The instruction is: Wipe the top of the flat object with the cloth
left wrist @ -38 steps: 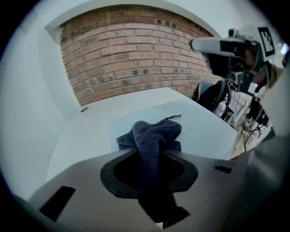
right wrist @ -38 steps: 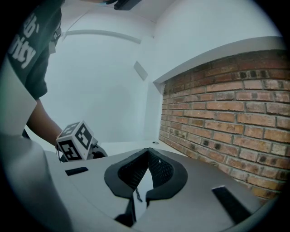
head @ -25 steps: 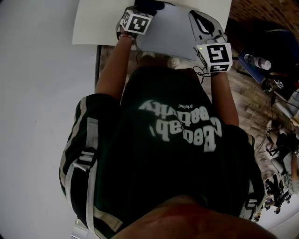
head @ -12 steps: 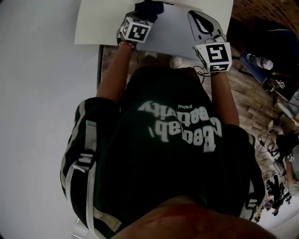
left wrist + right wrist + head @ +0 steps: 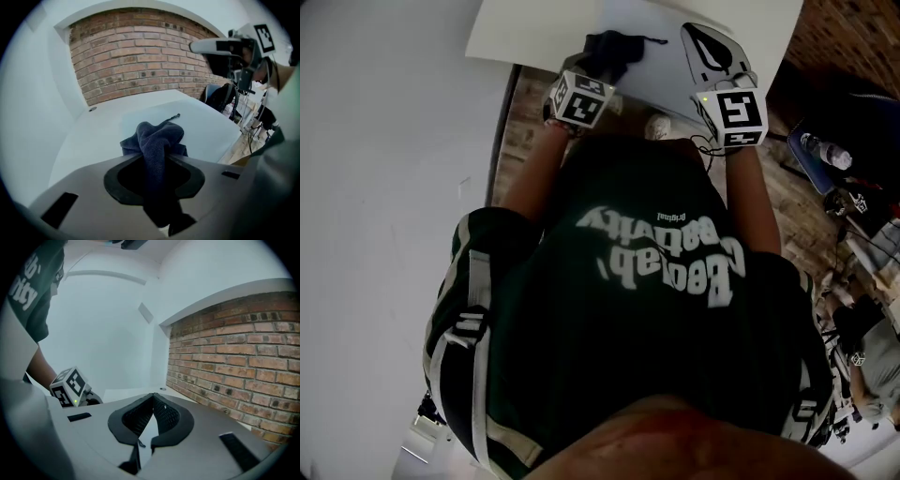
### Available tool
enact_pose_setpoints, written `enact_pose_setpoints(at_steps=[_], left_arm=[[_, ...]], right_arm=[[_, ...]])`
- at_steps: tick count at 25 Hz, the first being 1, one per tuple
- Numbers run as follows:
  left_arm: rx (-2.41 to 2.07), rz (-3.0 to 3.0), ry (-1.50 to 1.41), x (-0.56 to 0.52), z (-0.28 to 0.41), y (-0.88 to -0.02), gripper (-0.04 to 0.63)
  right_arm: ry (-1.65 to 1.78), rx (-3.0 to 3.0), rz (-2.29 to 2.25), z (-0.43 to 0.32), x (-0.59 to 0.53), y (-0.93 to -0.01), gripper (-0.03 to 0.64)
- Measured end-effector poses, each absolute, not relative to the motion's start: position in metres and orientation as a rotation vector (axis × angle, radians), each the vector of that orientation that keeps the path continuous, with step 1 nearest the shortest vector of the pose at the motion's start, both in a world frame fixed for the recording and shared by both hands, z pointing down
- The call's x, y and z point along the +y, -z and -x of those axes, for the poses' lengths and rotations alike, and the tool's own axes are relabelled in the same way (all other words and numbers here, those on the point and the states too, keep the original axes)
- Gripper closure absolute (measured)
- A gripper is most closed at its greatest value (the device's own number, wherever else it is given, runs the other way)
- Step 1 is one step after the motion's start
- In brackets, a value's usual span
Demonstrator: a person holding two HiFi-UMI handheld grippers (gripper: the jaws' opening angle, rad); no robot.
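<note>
Since a second ago the left gripper [image 5: 156, 158] has drawn back toward the person. In the head view its marker cube [image 5: 581, 98] now hangs past the counter's near edge instead of over the counter, and the cloth [image 5: 614, 52] has come back with it. The right gripper [image 5: 152, 398] has kept its place at the right. The person's dark green shirt [image 5: 656, 309] with white print fills most of the head view and hides whatever lies beneath it, with a plain white surface [image 5: 375, 234] to its left and a brick-patterned floor [image 5: 797, 206] to its right. Both gripper views show a red brick wall [image 5: 140, 56] behind the white counter [image 5: 534, 37]. On the counter lies the flat object [image 5: 211, 129], a pale bluish sheet that reaches toward the counter's near right edge. The left gripper's fingers are clamped on the dark blue cloth, which bunches up in front of them, rests on the near part of the flat object and blocks the sheet's middle from that gripper's view; a thin thread sticks out of the bunch. The right gripper's fingers are closed tip to tip with nothing between them, at the flat object's right side and well apart from the cloth. On the floor to the right a clear bottle [image 5: 818, 148] lies on something blue, among dark bags and cables. A small dark dot [image 5: 92, 108] sits near the counter's far corner.
</note>
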State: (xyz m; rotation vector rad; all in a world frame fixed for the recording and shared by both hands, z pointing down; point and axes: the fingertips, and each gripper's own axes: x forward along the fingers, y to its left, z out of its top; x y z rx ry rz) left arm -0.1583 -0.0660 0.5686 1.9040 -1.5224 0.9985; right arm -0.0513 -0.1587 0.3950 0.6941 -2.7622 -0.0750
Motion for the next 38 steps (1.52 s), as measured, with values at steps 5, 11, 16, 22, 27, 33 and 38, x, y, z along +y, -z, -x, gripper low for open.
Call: enact_pose_setpoints(at_steps=[5,11,16,22,27,33,38], left_arm=[[-1.529,-1.877,-0.973,-0.034,0.154,-0.572,0.486],[-1.534,-1.865,-0.98,-0.027,0.151,-0.571,0.486],[-1.496,-1.883,-0.99,-0.043,0.151,-0.57,0.486],[-1.499,-1.918,-1.023,-0.092,0.163,-0.568,0.485],[-1.523,-1.934,-1.035,-0.147,0.181,-0.57,0.486],[-1.54,-1.926,-1.009,-0.19,0.2,-0.569,0.485],[-1.539,-1.949,-1.024,-0.189,0.201,-0.57,0.486]], right_arm=[[0.078,-2.777,-0.641,0.06,-0.148,-0.4,0.623],[0.083,-2.792,-0.647,0.055,-0.146,-0.391,0.623],[0.094,-2.784,-0.711,0.046,-0.154,-0.385,0.623],[0.077,-2.752,-0.809,0.031,-0.164,-0.385,0.623],[0.068,-2.716,-0.894,0.024,-0.173,-0.383,0.623],[0.056,-2.663,-1.003,0.007,-0.176,-0.38,0.623],[0.045,-2.627,-1.086,-0.006,-0.179,-0.384,0.623]])
